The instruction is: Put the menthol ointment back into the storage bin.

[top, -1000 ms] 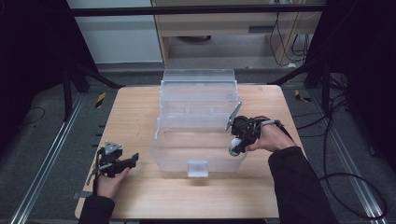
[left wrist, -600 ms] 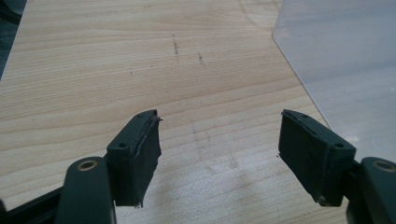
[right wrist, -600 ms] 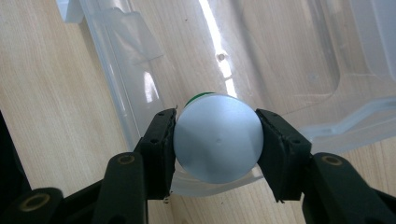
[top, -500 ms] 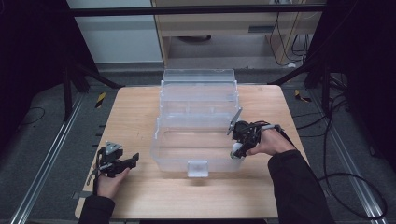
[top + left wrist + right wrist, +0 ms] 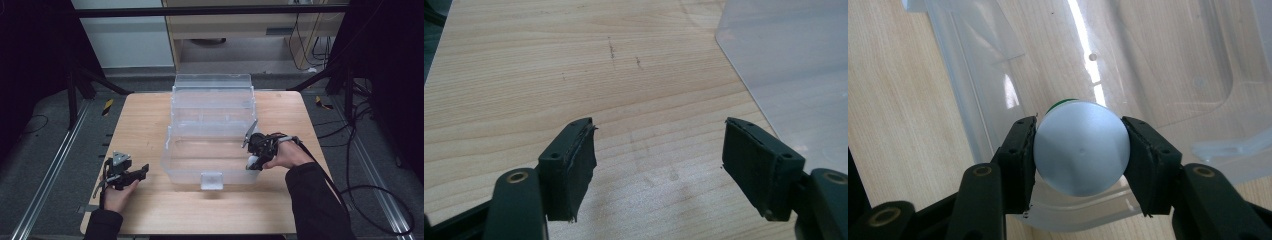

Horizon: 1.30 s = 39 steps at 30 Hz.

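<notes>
Right gripper view looks down on the right hand-held gripper, its pads clamped on a round silver-topped can with a green rim, held inside the clear plastic bin at its corner. On the wooden bench, the left hand-held gripper rests with jaws apart, holding nothing.

The person is wearing long black sleeves. Each matte black two-jaw gripper, left and right, is showing thick rubber-padded fingers with brass-ringed screw holes, the right one trailing a black cable.
</notes>
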Each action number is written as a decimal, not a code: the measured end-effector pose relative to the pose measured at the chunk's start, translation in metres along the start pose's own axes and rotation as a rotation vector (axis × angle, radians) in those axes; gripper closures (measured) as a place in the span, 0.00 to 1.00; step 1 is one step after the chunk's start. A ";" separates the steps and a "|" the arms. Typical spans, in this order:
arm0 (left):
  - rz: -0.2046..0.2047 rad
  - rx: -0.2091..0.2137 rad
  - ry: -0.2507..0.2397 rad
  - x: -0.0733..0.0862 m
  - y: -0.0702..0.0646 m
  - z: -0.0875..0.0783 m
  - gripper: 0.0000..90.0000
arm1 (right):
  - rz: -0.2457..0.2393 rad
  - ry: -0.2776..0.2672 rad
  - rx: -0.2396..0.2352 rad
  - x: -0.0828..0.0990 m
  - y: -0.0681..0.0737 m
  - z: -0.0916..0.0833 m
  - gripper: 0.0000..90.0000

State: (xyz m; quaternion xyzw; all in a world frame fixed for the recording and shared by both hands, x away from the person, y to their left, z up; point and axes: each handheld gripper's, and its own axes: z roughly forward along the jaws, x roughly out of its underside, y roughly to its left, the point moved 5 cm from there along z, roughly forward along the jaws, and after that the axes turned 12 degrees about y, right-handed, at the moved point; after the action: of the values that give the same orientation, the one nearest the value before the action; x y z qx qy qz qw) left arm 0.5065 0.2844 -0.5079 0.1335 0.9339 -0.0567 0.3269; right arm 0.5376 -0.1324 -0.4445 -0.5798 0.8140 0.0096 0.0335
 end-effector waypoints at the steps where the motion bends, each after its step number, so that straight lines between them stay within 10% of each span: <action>1: 0.000 -0.001 0.000 0.000 0.000 0.000 0.32 | 0.001 -0.001 -0.001 0.000 0.000 0.001 0.55; 39: -0.002 0.000 0.006 0.000 0.000 0.001 0.32 | 0.030 -0.028 0.006 0.001 0.001 -0.003 0.52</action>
State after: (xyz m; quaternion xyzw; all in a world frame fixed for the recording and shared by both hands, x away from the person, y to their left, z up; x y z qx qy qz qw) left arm 0.5068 0.2845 -0.5086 0.1329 0.9349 -0.0566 0.3242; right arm 0.5360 -0.1333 -0.4418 -0.5674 0.8220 0.0158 0.0467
